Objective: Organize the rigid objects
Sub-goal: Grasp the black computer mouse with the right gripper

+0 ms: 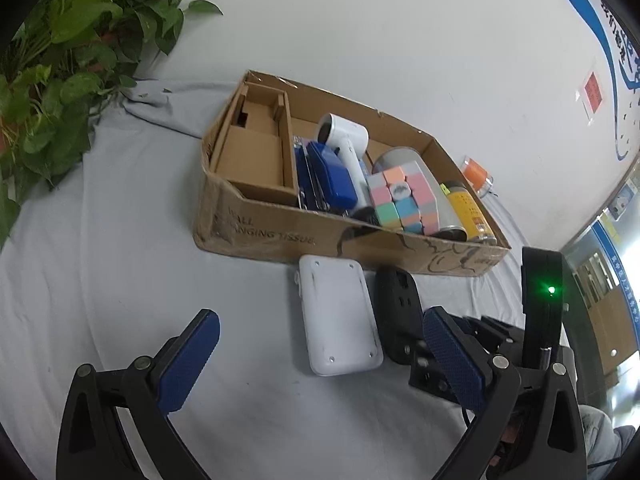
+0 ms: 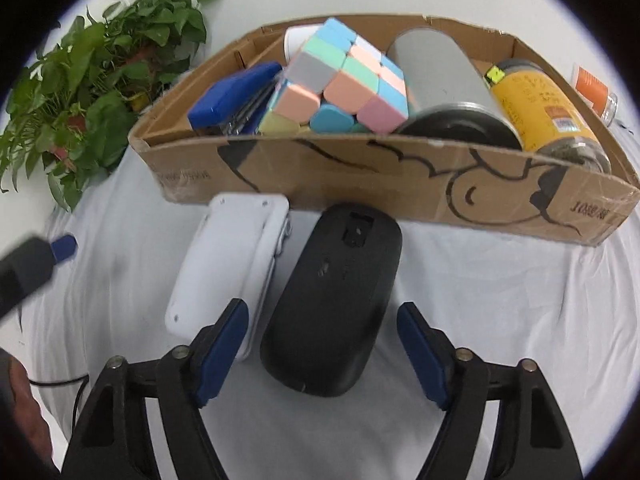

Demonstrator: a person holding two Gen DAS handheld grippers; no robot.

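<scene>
A black computer mouse [image 2: 336, 300] lies upside down on the grey cloth in front of a cardboard box [image 2: 360, 184]. A white flat device [image 2: 228, 268] lies beside it on its left. My right gripper [image 2: 322, 328] is open, its fingers on either side of the mouse's near end, not closed on it. In the left wrist view my left gripper [image 1: 320, 344] is open and empty above the cloth, with the white device [image 1: 340, 316] and the mouse [image 1: 400, 312] ahead. The box [image 1: 280, 236] holds a pastel cube [image 1: 400, 200], a blue stapler [image 1: 332, 176], a white hair dryer [image 1: 344, 140] and two cans.
A potted green plant [image 1: 60, 60] stands at the left. An orange-labelled jar [image 1: 478, 176] stands on the cloth beyond the box's right end. The box's left compartment [image 1: 252, 152] holds a cardboard insert. A white wall runs behind.
</scene>
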